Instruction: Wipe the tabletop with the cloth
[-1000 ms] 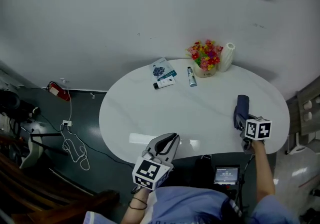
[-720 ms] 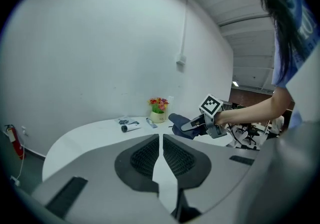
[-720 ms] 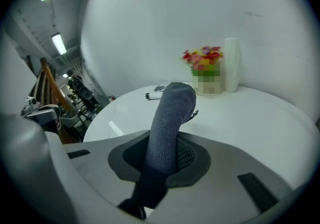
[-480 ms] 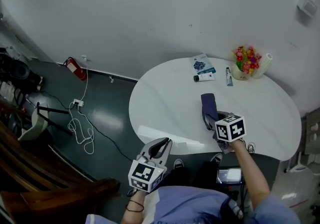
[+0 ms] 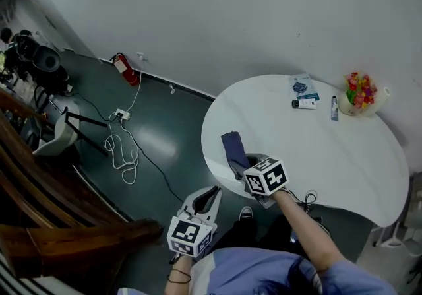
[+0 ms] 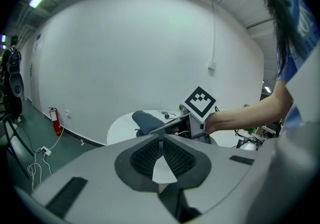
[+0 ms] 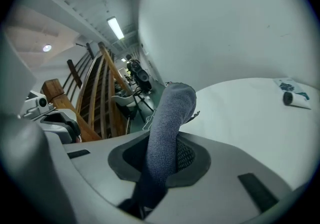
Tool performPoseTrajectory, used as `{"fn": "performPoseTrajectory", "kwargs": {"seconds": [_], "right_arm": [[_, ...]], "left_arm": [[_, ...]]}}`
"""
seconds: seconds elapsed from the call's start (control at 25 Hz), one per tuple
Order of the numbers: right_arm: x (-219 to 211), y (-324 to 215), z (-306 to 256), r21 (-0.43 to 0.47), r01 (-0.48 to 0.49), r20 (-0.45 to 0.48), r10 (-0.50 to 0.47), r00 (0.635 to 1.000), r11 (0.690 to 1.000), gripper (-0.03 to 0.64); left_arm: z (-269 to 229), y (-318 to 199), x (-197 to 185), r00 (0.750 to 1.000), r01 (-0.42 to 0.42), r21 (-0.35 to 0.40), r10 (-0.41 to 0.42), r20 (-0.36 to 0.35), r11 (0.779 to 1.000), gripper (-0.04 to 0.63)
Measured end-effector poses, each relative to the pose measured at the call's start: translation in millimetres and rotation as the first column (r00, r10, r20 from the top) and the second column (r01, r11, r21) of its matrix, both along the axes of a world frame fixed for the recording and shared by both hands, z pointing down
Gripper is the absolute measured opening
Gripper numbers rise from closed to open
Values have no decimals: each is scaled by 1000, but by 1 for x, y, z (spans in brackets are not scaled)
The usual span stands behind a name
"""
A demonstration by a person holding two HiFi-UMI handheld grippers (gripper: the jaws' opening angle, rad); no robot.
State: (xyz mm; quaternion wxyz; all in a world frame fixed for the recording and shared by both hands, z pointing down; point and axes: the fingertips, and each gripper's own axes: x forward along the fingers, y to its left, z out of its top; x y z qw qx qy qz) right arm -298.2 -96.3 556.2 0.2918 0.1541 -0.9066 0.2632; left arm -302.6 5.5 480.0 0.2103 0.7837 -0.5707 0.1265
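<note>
A dark blue-grey cloth (image 5: 233,148) lies on the left end of the white oval tabletop (image 5: 343,155). My right gripper (image 5: 242,164) is shut on the cloth (image 7: 167,123), which sticks out forward between its jaws. The cloth (image 6: 145,120) also shows in the left gripper view, ahead of the right gripper's marker cube (image 6: 200,103). My left gripper (image 5: 208,198) hangs off the table over the floor, below its near-left edge. Its jaws meet with nothing between them (image 6: 161,140).
At the table's far end lie a blue booklet (image 5: 303,86), a small dark tube (image 5: 304,103), another tube (image 5: 333,107) and a pot of flowers (image 5: 359,92). A fire extinguisher (image 5: 123,66) and a white cable (image 5: 119,142) are on the floor at left. Wooden furniture (image 5: 59,221) stands near left.
My right gripper has dragged the cloth across the tabletop from its right side to its left end. The head view has swung left. My left gripper has stayed low and off the table.
</note>
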Motion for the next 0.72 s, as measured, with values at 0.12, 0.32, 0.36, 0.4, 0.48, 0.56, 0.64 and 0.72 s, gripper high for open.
{"fn": "performPoseTrajectory", "kwargs": {"seconds": [0.12, 0.32, 0.36, 0.4, 0.48, 0.56, 0.64, 0.72], "right_arm": [[-38, 29, 6, -21, 85, 22, -85, 996, 996, 75], [-72, 63, 30, -69, 158, 5, -158, 987, 985, 75], [-72, 66, 37, -78, 159, -9, -160, 987, 984, 75], [-70, 68, 44, -85, 157, -24, -159, 987, 984, 75], [-62, 66, 56, -94, 140, -53, -146, 988, 986, 75], [-51, 59, 63, -98, 109, -75, -117, 990, 989, 75], [-36, 52, 68, -104, 70, -91, -80, 993, 992, 75], [-17, 43, 72, -108, 27, -104, -38, 994, 994, 75]], "left_arm": [[1, 9, -13, 999, 34, -8, -34, 2, 999, 18], [3, 22, -25, 998, 64, -20, -63, 10, 998, 18], [4, 24, -26, 998, 67, -24, -66, 11, 997, 18], [6, 25, -27, 998, 68, -28, -67, 12, 997, 18], [9, 26, -27, 998, 64, -33, -63, 10, 997, 18], [12, 24, -26, 999, 49, -37, -48, 9, 998, 18], [14, 21, -20, 1000, 25, -42, -25, 2, 999, 18], [14, 13, -8, 1000, -7, -38, 7, -12, 999, 18]]}}
